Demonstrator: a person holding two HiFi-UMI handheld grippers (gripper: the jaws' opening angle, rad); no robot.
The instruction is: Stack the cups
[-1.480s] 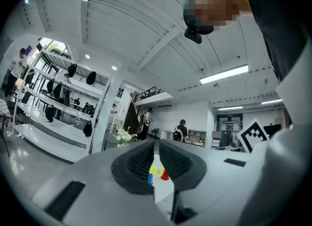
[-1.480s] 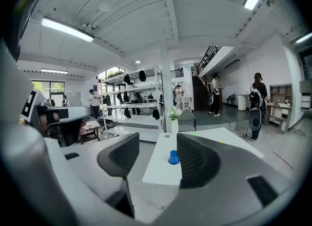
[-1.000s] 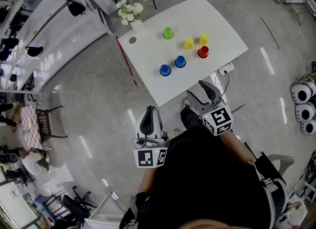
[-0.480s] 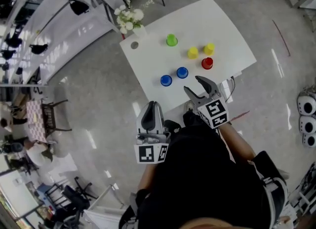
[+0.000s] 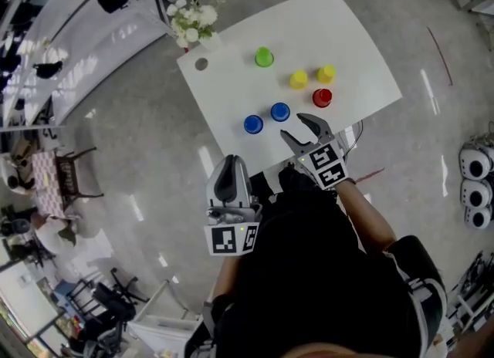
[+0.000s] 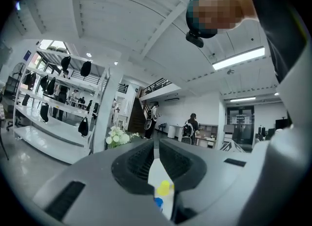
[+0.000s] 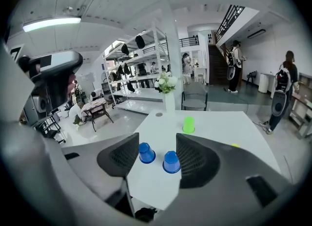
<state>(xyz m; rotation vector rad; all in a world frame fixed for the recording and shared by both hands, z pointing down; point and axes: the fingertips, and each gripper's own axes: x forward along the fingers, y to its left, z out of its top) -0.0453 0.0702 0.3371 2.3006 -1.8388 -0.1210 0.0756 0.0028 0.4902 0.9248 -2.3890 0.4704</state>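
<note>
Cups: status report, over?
Left gripper shut, empty, off table. Right gripper open, empty, at table edge, facing blue cups. No cup stacked yet. Path clear.

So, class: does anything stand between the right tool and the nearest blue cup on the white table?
Nothing visible does. The right tool is open and aimed over the table, and only bare white table lies between it and the nearest blue cup.
</note>
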